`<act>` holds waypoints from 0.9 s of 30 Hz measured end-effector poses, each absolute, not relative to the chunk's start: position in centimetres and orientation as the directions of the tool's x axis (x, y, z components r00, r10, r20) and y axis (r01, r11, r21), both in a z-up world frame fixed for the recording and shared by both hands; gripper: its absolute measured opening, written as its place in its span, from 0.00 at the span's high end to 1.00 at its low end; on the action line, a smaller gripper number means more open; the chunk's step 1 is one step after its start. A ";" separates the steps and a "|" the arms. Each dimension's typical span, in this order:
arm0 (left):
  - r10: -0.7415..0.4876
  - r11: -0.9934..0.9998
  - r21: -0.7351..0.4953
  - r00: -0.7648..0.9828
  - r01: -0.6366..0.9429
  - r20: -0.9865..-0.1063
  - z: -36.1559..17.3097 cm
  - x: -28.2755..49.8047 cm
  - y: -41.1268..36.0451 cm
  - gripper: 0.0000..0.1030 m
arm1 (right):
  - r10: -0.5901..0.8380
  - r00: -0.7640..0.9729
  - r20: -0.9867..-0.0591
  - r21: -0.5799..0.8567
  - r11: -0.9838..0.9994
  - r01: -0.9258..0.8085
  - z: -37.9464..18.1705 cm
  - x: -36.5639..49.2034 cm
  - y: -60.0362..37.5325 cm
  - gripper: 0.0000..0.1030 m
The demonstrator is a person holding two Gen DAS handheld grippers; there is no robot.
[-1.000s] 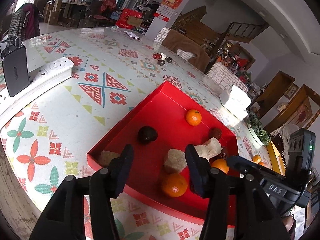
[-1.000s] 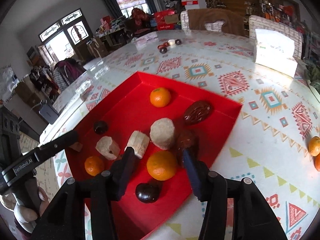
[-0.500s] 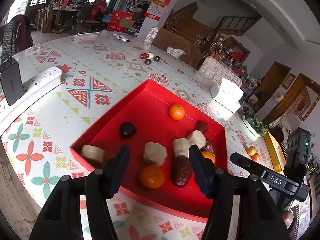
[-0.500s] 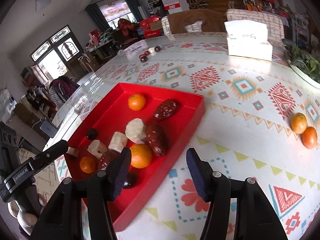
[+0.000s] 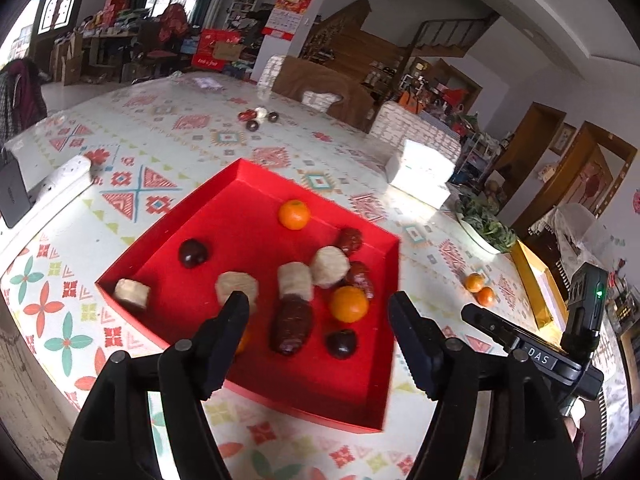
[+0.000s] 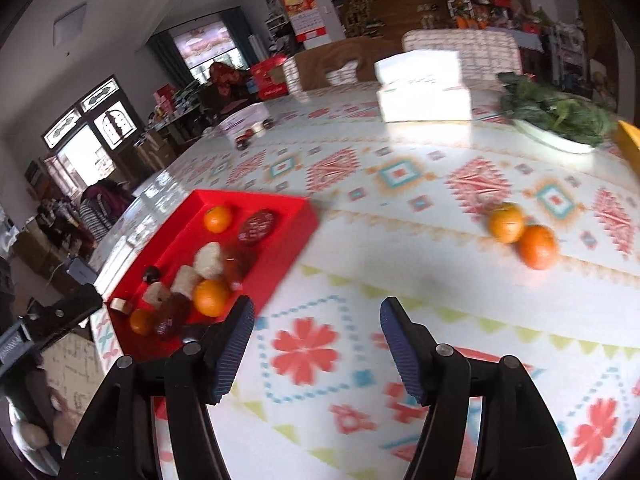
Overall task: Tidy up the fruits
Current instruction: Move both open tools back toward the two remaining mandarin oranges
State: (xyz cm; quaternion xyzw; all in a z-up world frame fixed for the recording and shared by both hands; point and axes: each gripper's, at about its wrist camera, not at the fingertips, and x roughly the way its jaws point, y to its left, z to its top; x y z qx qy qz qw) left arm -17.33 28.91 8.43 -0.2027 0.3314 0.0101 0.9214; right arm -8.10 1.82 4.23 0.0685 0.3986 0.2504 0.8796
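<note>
Tablecloth oranges (image 6: 522, 236) clearest rightward

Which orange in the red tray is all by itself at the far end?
The orange near the tray's far corner; the others sit among the pieces down at the near end.

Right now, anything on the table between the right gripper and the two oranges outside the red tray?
Nothing visible. The right gripper is open and empty, and only bare patterned tablecloth lies between it and the two oranges. The red tray sits off to its left, out of that path.
</note>
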 end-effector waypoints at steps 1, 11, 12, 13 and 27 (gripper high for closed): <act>-0.116 0.920 -0.363 0.786 -0.145 -0.608 8.8 -17.5 28.5 0.31 | 0.487 0.566 -0.665 0.316 0.870 -0.377 4.4 -8.2 1.1 0.32; -0.090 0.967 -0.248 0.831 -0.059 -0.549 12.8 -18.6 22.2 0.27 | 0.396 0.685 -0.611 0.329 0.915 -0.234 7.5 -9.7 -10.0 0.32; -0.079 0.973 -0.225 0.834 -0.055 -0.546 13.1 -18.8 21.3 0.26 | 0.386 0.695 -0.606 0.330 0.918 -0.222 7.8 -10.0 -10.9 0.30; -0.072 0.976 -0.210 0.836 -0.053 -0.544 13.2 -18.8 20.9 0.25 | 0.372 0.708 -0.600 0.328 0.922 -0.206 8.2 -10.4 -12.1 0.29; 0.099 0.991 -0.017 0.822 -0.131 -0.560 13.4 -19.2 16.2 0.25 | 0.203 0.783 -0.588 0.171 0.977 -0.126 10.0 -15.0 -16.9 0.28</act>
